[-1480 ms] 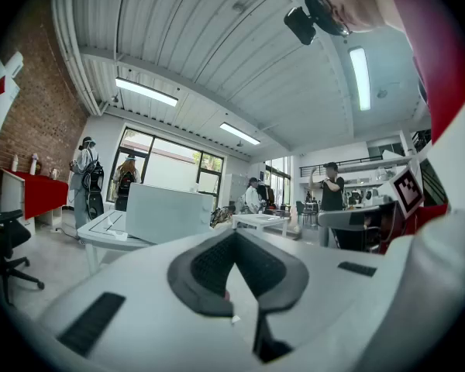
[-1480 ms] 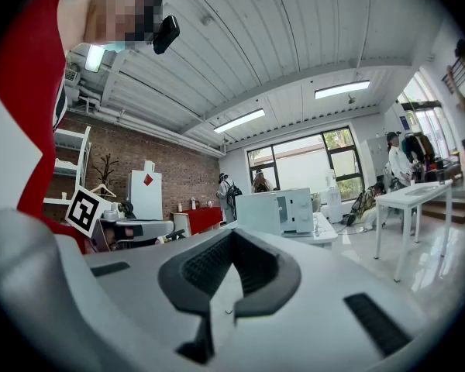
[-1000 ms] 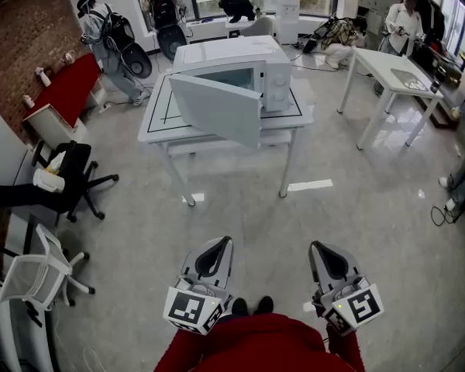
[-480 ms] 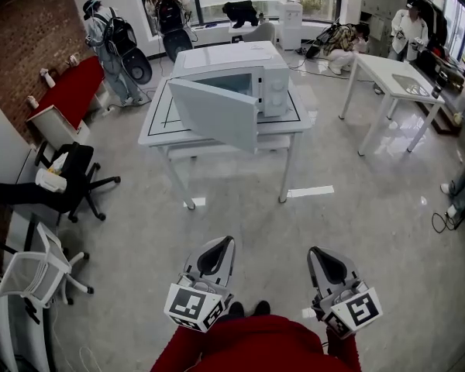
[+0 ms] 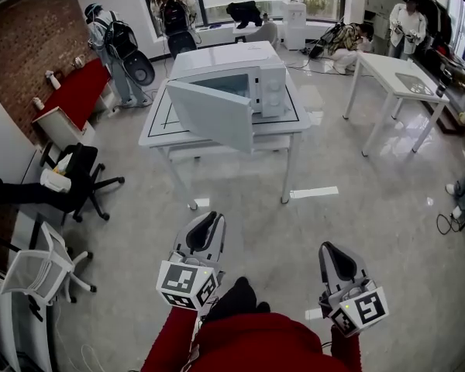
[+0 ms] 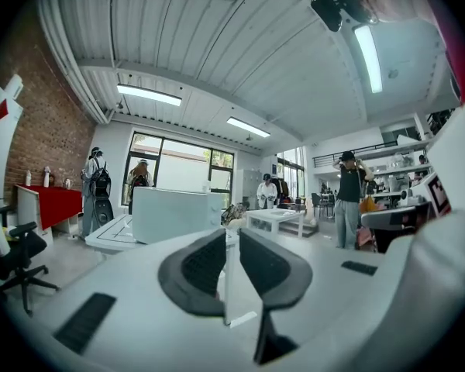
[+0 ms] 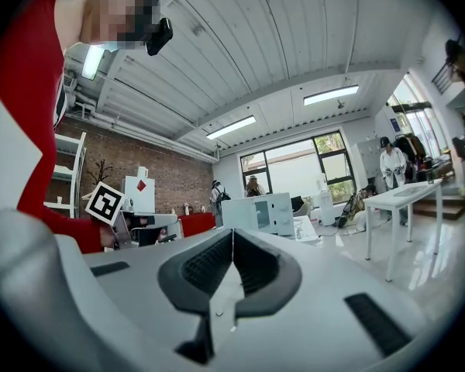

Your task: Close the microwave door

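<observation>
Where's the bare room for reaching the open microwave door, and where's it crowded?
Free: the floor in front of the table, and its top left of the microwave. Crowded: office chairs along the left side.

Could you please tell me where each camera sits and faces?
Head view: on the head, steeply down at floor and microwave; left gripper, right gripper, red sleeves.
Left gripper view: on it, level toward the microwave; its fingers opening, empty.
Right gripper view: on it, level toward the microwave; fingers shut, red sleeve.
All share the microwave.
</observation>
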Action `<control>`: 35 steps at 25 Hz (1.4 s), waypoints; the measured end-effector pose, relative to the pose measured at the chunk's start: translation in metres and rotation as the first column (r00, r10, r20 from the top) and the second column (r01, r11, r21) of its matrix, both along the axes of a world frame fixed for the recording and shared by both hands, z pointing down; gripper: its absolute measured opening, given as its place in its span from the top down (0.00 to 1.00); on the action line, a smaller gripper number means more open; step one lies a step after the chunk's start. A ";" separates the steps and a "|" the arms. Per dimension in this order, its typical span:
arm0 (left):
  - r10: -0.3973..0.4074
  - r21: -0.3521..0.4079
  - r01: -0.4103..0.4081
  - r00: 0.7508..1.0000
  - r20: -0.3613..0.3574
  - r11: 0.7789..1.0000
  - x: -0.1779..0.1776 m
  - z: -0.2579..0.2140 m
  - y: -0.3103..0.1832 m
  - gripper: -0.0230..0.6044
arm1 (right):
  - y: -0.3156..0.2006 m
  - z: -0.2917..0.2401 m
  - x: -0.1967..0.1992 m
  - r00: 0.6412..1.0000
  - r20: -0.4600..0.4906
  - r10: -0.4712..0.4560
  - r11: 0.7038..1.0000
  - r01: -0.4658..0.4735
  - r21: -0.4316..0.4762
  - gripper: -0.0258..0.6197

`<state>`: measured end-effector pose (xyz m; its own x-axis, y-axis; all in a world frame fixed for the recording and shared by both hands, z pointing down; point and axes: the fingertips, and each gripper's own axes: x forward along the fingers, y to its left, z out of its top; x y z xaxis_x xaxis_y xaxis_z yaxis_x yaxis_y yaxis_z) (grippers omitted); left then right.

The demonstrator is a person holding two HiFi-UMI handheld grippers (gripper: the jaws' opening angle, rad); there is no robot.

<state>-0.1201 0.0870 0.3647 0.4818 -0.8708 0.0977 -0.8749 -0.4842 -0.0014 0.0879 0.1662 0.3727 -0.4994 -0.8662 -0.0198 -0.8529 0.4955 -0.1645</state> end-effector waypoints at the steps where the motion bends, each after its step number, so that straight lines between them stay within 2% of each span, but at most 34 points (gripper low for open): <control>1: -0.006 0.003 0.006 1.000 0.004 1.000 0.000 -0.001 -0.005 0.88 | -0.003 -0.002 0.002 1.000 0.013 0.004 1.000 -0.004 0.004 0.94; 3: -0.009 0.009 0.009 1.000 0.003 1.000 0.002 -0.005 -0.016 0.88 | -0.009 -0.006 0.003 0.999 0.038 0.004 1.000 -0.005 0.016 0.94; 7: 0.001 0.008 -0.001 1.000 -0.003 1.000 0.010 -0.004 -0.037 0.88 | -0.026 0.009 0.011 1.000 -0.002 0.024 0.999 -0.024 -0.029 0.94; 10: 0.006 -0.004 -0.006 1.000 -0.003 1.000 0.013 0.002 -0.060 0.88 | -0.047 0.005 0.009 1.000 0.019 0.020 0.999 -0.020 -0.027 0.94; 12: 0.004 -0.014 -0.004 1.000 -0.005 1.000 0.013 0.006 -0.080 0.87 | -0.065 0.003 0.008 0.999 0.031 0.018 0.999 -0.017 -0.028 0.94; 15: 0.000 -0.021 0.000 1.000 -0.013 1.000 0.011 0.008 -0.116 0.86 | -0.097 0.012 0.014 0.999 -0.019 0.033 0.998 -0.035 -0.057 0.94; 19: 0.003 -0.050 -0.004 1.000 -0.008 0.999 0.013 0.013 -0.168 0.84 | -0.149 0.001 0.011 0.999 0.025 0.043 0.996 -0.041 -0.074 0.94; 23: 0.017 -0.077 -0.015 1.000 0.014 0.997 0.017 0.019 -0.208 0.77 | -0.193 0.004 0.010 0.999 -0.019 0.036 0.995 -0.037 -0.093 0.94; 35: 0.033 -0.169 -0.024 0.998 0.051 0.985 0.028 0.038 -0.281 0.59 | -0.278 0.003 0.005 0.999 -0.020 0.047 0.988 -0.049 -0.150 0.94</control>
